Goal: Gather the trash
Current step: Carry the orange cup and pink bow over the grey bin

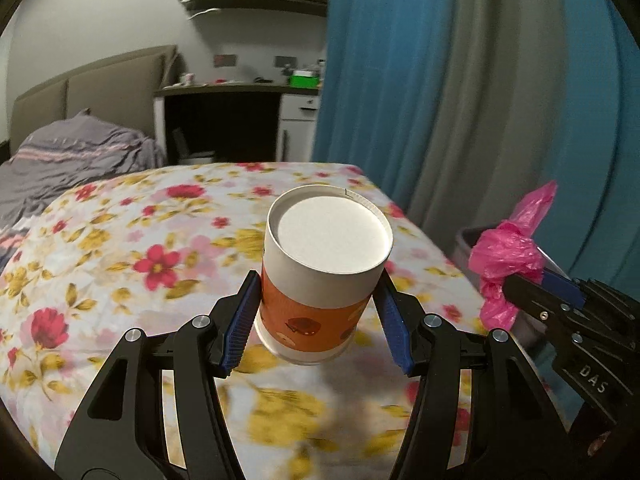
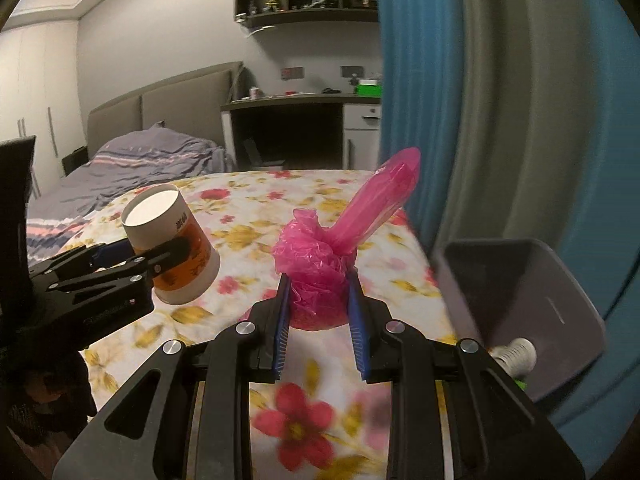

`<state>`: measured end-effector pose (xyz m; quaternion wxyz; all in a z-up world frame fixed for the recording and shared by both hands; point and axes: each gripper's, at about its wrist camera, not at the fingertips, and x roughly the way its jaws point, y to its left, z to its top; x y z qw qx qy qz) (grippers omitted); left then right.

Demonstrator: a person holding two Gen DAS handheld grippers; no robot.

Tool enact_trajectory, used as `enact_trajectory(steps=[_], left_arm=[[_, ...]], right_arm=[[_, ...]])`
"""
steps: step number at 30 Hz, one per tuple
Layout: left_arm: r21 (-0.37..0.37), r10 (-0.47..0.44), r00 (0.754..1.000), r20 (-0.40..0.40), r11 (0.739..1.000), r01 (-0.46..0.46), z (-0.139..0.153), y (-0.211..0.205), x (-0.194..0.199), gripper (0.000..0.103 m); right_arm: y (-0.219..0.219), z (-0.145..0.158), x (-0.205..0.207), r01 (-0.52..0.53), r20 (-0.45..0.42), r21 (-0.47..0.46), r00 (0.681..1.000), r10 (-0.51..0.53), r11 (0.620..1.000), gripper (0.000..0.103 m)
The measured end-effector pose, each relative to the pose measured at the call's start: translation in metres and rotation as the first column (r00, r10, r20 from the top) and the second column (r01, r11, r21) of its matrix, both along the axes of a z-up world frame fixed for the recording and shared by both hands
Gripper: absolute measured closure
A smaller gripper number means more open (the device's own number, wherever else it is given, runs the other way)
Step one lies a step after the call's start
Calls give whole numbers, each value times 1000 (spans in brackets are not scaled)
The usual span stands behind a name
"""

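Note:
A white and orange paper cup (image 1: 324, 280) is held upside down, bottom toward the camera, above the flowered bedspread (image 1: 120, 264). My left gripper (image 1: 318, 284) is shut on its sides, blue pads pressing it. The same cup (image 2: 172, 248) appears at the left of the right wrist view, in the left gripper (image 2: 132, 258). A crumpled pink plastic bag (image 2: 320, 268) is pinched in my right gripper (image 2: 318, 280), a long tail sticking up to the right. The left wrist view has the pink bag (image 1: 508, 256) and the right gripper (image 1: 536, 280) at its right edge.
A grey bin (image 2: 516, 304) stands off the bed's right edge, with a white item (image 2: 516, 354) by its near rim. Blue and grey curtains (image 2: 500, 100) hang right behind it. A second bed (image 2: 132, 168) and a desk (image 2: 296, 128) lie beyond.

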<state>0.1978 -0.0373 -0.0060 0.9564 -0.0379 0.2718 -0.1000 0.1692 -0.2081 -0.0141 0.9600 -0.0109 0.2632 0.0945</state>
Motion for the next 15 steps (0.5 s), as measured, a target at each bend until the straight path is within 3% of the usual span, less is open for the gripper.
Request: enact_trajectory(steps=[8,15], left_arm=[[30,-114,993,13,993,114,8,-66,-6,47],[32,-239,970,33,971,238,16,-132,0,47]], right_arm=[[-52,0,-19,83,24,37,996,-83,996,75],[-109,-6,-24,210,48,37,976,-212,977,74]])
